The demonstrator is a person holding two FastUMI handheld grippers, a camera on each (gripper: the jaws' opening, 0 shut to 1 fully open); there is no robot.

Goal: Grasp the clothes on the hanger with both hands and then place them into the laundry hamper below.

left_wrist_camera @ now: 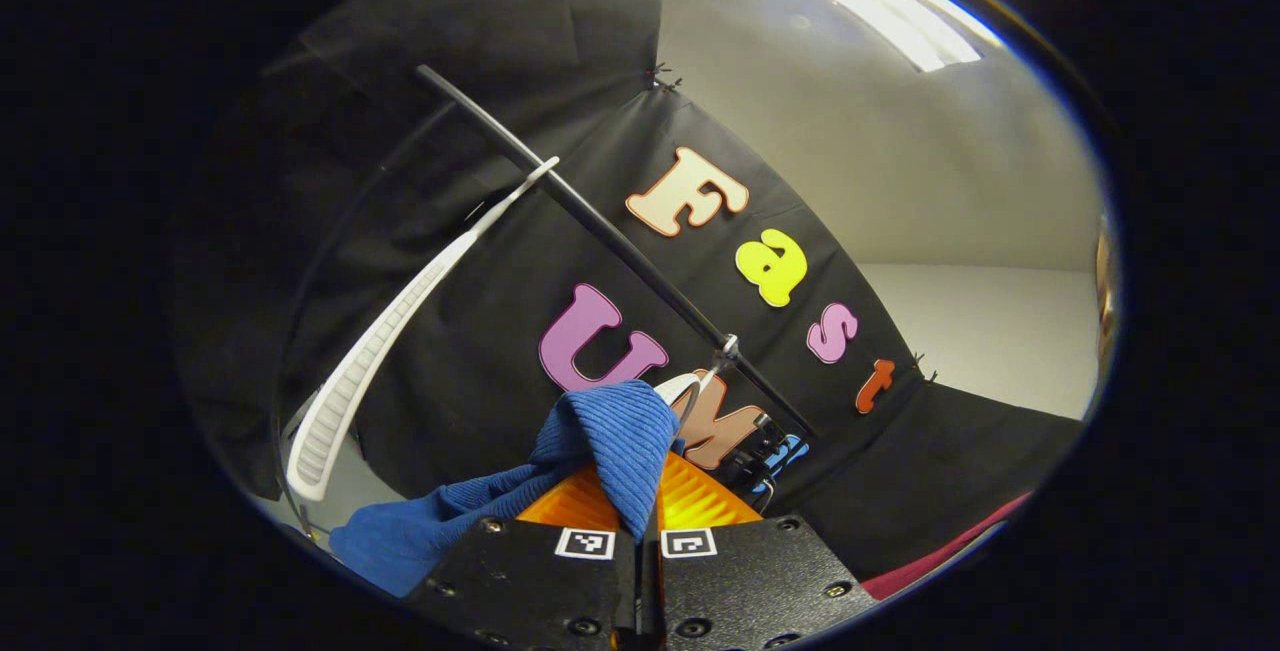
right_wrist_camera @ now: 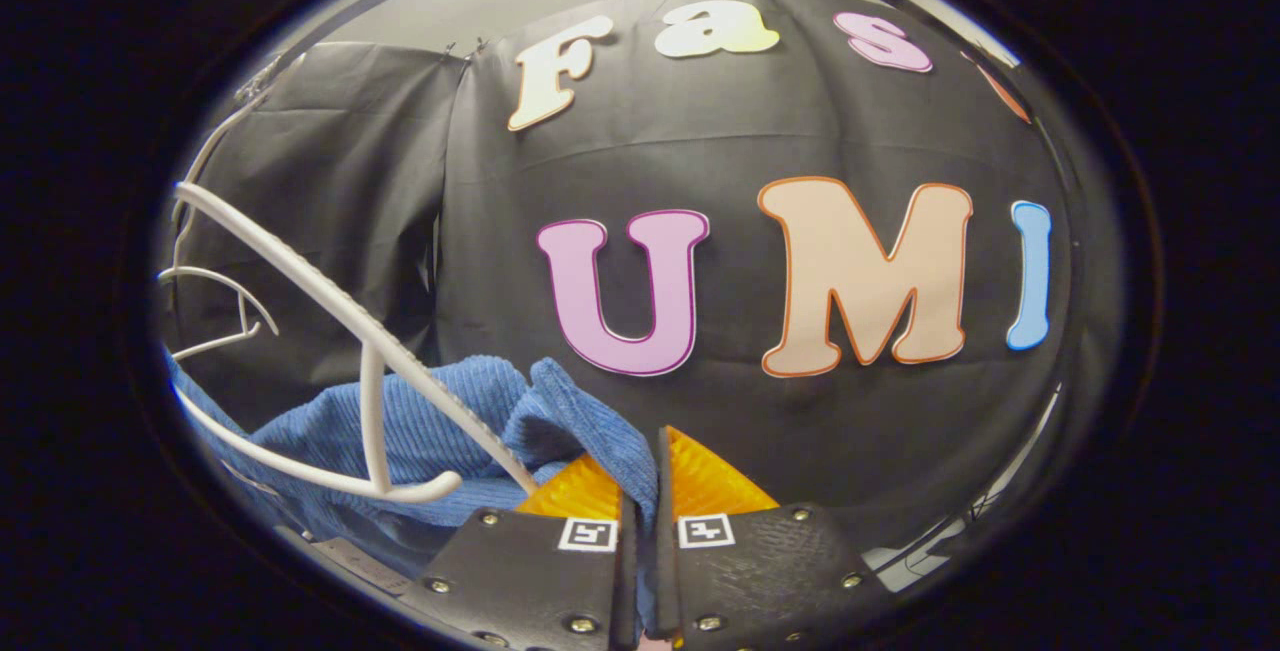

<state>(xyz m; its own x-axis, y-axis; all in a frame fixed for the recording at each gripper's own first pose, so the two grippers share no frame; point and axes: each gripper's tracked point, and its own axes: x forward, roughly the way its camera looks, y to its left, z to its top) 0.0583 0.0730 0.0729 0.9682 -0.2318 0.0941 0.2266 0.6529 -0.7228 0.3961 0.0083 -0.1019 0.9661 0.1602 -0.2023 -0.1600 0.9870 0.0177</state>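
A blue ribbed garment [left_wrist_camera: 610, 436] rises in a fold between the fingers of my left gripper [left_wrist_camera: 645, 501], which is shut on it; the rest of the cloth trails down to the lower left. In the right gripper view the same blue garment [right_wrist_camera: 450, 421] is pinched by my right gripper [right_wrist_camera: 648, 491], also shut on it. A white plastic hanger [right_wrist_camera: 330, 331] lies bare over the cloth at the left, its arm running down toward my fingers. In the left gripper view the white hanger [left_wrist_camera: 380, 341] hangs from a black rail [left_wrist_camera: 600, 231].
The black rail crosses the left gripper view diagonally, with a second hook [left_wrist_camera: 727, 346] clipped to it and several dark and blue clips [left_wrist_camera: 765, 451] beyond. More white hangers [right_wrist_camera: 215, 311] sit at the far left of the right gripper view. A red edge [left_wrist_camera: 930, 551] shows low right.
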